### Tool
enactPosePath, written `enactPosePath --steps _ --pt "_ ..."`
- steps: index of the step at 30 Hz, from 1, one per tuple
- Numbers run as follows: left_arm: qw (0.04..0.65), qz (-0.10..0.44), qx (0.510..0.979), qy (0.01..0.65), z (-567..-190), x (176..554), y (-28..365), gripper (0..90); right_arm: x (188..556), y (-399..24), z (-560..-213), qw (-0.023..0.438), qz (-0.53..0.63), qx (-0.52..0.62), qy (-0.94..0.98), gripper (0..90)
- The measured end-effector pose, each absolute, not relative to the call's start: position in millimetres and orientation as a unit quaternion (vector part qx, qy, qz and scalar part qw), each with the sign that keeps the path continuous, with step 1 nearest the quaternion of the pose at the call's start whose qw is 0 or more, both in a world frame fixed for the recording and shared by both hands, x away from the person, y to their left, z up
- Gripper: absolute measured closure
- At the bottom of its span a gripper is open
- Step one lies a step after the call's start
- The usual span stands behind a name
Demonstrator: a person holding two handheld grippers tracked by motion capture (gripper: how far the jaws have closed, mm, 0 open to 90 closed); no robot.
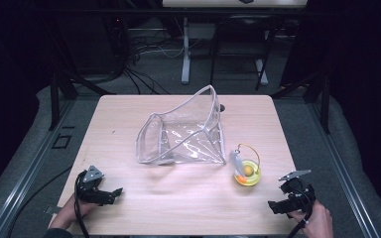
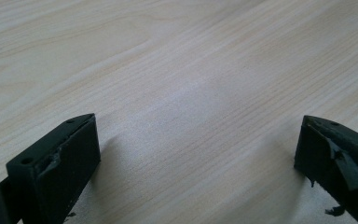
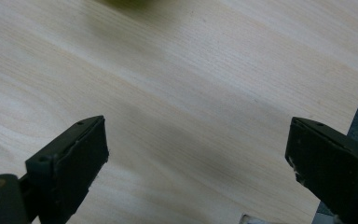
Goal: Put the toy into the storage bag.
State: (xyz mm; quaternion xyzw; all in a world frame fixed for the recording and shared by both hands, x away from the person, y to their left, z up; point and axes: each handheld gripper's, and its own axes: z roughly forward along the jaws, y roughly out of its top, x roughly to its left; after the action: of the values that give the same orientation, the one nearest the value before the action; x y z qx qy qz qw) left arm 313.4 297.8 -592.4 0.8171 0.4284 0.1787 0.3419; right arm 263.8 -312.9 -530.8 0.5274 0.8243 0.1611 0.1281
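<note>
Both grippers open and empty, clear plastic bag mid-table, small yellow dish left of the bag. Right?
Not quite: the high view shows the small yellow dish to the right of the clear plastic bag. Left gripper and right gripper are open and empty.

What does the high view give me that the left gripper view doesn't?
High view: the clear plastic bag standing open mid-table, the small yellow object to its right, and the right gripper at the near right edge. Left gripper view: its own jaws close up, spread wide over bare wood. Both share the wooden table and the left gripper.
</note>
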Motion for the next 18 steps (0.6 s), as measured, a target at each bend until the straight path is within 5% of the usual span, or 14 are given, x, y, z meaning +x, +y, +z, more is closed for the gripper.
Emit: enactPosePath --steps 18 --pt "0.341 0.179 0.817 0.429 -592 313 298 0.0 268 -300 -520 0.104 0.173 0.52 0.83 6.1"
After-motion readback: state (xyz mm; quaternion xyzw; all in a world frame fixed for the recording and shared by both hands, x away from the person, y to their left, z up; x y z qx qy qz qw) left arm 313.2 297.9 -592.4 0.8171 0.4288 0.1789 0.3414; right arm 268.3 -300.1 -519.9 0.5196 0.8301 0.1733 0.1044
